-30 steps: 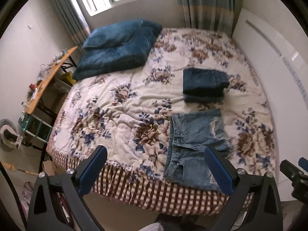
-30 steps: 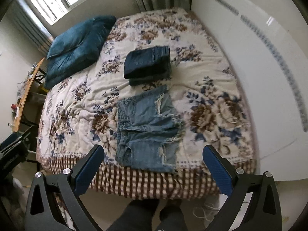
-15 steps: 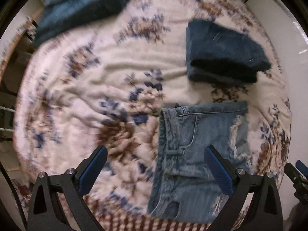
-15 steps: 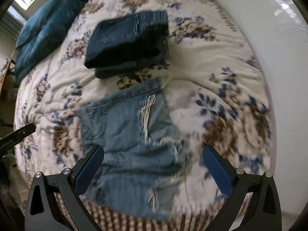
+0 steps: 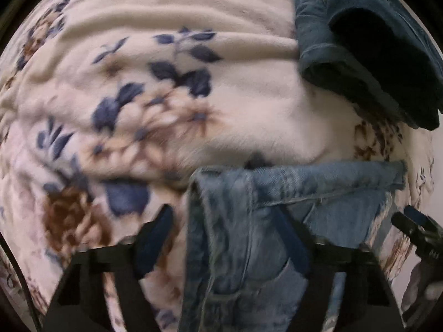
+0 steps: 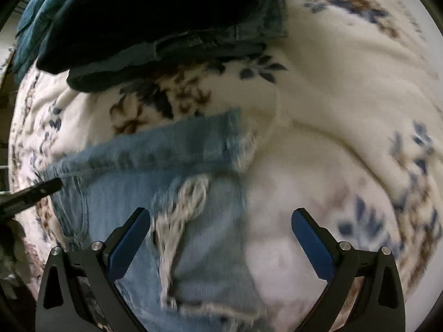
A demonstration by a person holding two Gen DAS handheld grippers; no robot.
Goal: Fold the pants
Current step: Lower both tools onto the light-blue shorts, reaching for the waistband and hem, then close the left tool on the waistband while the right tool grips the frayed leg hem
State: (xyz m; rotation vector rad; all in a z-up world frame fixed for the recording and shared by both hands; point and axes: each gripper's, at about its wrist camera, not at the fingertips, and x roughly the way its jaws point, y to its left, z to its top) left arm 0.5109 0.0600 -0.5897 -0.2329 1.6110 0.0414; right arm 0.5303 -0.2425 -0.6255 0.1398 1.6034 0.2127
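Light-blue denim shorts (image 5: 277,221) lie flat on the floral blanket (image 5: 138,88). My left gripper (image 5: 224,238) is open and low over the far waistband corner; its fingers straddle the waistband edge. In the right wrist view the shorts' frayed leg hem (image 6: 182,210) lies between the fingers of my open right gripper (image 6: 221,238), which hovers over the far hem corner. The right gripper's tip shows at the right edge of the left view (image 5: 418,232), the left one's at the left edge of the right view (image 6: 30,193).
A folded stack of dark-blue jeans (image 5: 368,44) lies just beyond the shorts, also seen in the right view (image 6: 155,19). A teal pillow (image 6: 30,22) peeks behind it. Blanket (image 6: 346,110) spreads to the right.
Both grippers have dropped down and forward toward the shorts' far edge. The shorts now fill the lower views. Both stay open.
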